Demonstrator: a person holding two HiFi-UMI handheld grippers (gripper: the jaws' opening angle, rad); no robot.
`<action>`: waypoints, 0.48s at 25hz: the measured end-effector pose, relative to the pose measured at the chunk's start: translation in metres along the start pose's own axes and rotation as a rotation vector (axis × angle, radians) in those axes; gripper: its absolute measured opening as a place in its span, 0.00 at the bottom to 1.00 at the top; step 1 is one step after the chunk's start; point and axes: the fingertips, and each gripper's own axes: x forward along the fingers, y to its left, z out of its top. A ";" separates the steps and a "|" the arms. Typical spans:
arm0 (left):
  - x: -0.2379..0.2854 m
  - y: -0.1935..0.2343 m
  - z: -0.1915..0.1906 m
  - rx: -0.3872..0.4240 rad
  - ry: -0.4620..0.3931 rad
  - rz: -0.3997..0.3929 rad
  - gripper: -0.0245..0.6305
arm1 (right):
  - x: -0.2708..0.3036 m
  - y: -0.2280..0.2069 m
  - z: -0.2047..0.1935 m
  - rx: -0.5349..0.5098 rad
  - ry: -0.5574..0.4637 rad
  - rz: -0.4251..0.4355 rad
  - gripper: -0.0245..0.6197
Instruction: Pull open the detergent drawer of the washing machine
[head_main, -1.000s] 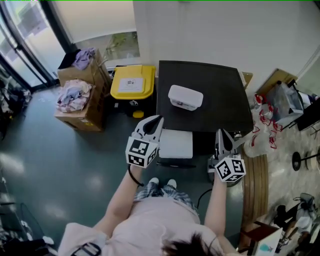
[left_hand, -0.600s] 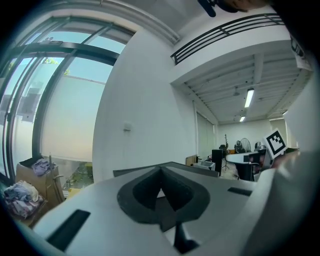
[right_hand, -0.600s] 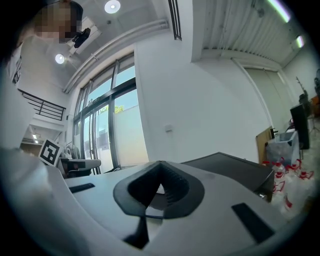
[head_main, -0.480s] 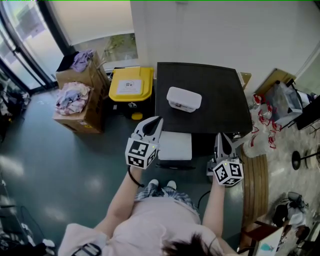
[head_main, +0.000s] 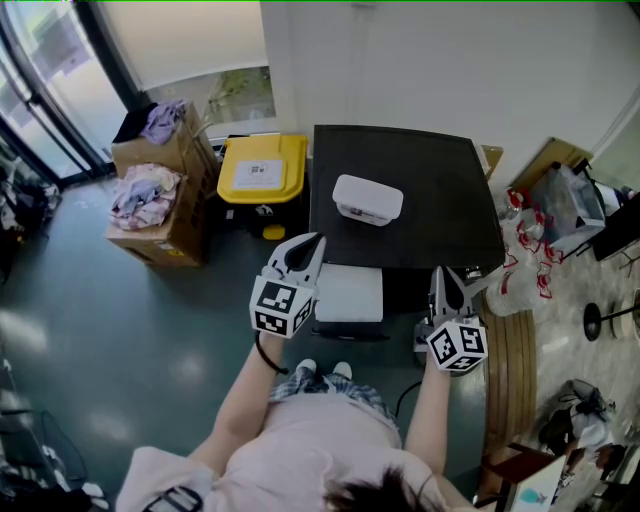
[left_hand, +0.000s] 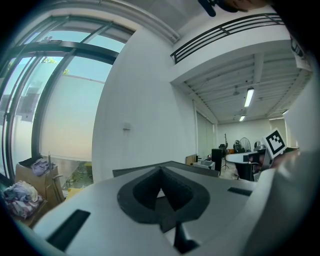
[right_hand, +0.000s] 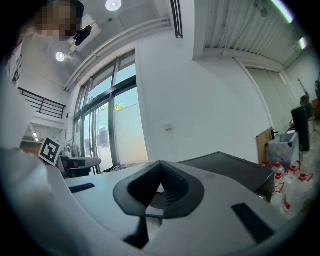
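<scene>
The washing machine (head_main: 420, 185) shows from above as a dark top against the wall, with a white lidded container (head_main: 368, 198) on it. A white drawer-like block (head_main: 350, 292) juts out from its front left. My left gripper (head_main: 318, 240) is shut and empty, with its tip just left of that white block, at its far corner. My right gripper (head_main: 441, 272) is also shut and empty, at the machine's front right edge. In the left gripper view the left gripper (left_hand: 161, 170) points level over the dark top (left_hand: 145, 170). In the right gripper view the jaws of the right gripper (right_hand: 160, 164) meet.
A yellow-lidded bin (head_main: 263, 165) stands left of the machine. Further left are cardboard boxes with clothes (head_main: 160, 195). Plastic bags (head_main: 565, 205) and a curved wooden board (head_main: 510, 370) lie at the right. The person's feet (head_main: 322, 366) are on the floor before the machine.
Both grippers keep their places and stay shut; only the head view has shifted slightly.
</scene>
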 end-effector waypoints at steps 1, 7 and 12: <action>0.001 0.000 0.000 0.001 0.001 -0.001 0.08 | 0.001 0.000 0.000 -0.001 0.001 0.000 0.06; 0.006 -0.001 -0.001 0.002 0.005 -0.004 0.08 | 0.005 -0.004 0.001 -0.007 0.009 0.002 0.06; 0.010 0.000 -0.002 0.003 0.014 -0.006 0.08 | 0.009 -0.004 0.000 -0.007 0.014 0.006 0.06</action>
